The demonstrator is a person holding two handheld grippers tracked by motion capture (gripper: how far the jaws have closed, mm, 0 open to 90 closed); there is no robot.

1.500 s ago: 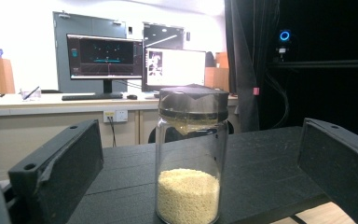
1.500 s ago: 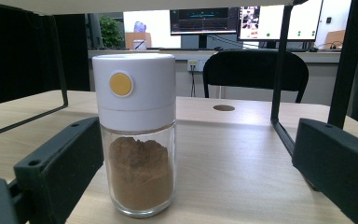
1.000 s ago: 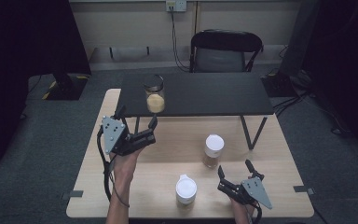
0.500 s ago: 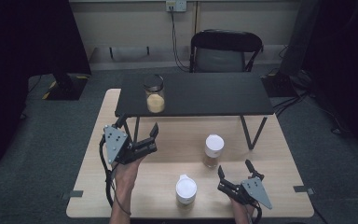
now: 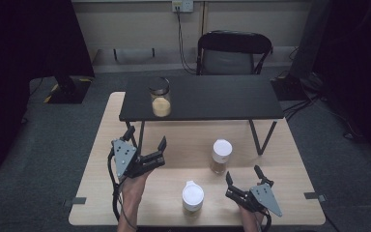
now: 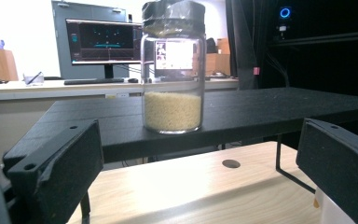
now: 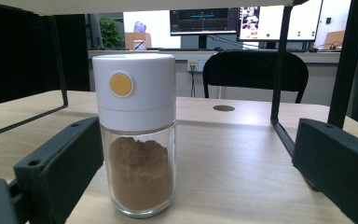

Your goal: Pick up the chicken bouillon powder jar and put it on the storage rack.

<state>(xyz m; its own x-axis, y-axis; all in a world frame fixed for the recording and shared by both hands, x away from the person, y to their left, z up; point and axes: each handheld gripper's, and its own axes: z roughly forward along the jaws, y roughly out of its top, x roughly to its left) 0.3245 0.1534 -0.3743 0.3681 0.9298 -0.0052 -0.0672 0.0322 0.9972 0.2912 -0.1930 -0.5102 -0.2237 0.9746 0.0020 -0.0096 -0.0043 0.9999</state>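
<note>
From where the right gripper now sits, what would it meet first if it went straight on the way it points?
Most likely the white-capped jar of brown powder: it stands on the wooden table ahead of the open right gripper, slightly toward one jaw. Depth is uncertain.

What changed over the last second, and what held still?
The left gripper drew back from the black shelf toward the person, jaws open and empty. The right gripper, the dark-lidded jar on the shelf and both white-capped jars stayed put.

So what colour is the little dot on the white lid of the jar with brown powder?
Yellow-orange. The dot on the jar shows best in the right gripper view.
</note>
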